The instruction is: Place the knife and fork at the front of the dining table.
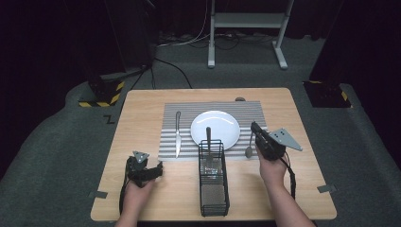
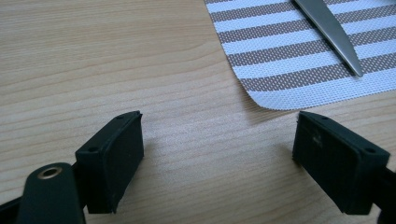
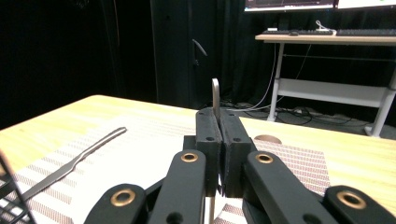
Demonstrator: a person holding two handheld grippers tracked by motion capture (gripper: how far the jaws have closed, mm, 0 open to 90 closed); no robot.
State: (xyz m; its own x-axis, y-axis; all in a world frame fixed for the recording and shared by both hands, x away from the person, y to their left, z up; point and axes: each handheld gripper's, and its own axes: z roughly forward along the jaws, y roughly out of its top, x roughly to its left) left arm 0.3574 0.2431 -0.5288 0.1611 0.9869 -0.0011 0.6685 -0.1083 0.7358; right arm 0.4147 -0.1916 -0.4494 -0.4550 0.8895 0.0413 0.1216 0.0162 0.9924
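Spoon [image 1: 249,145]: slim, metal, probably teaspoon, handle pinched between right gripper [image 3: 218,122] fingers.

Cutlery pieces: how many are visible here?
3: knife on the placemat, left of the plate; fork standing in the wire basket; spoon in the right gripper.
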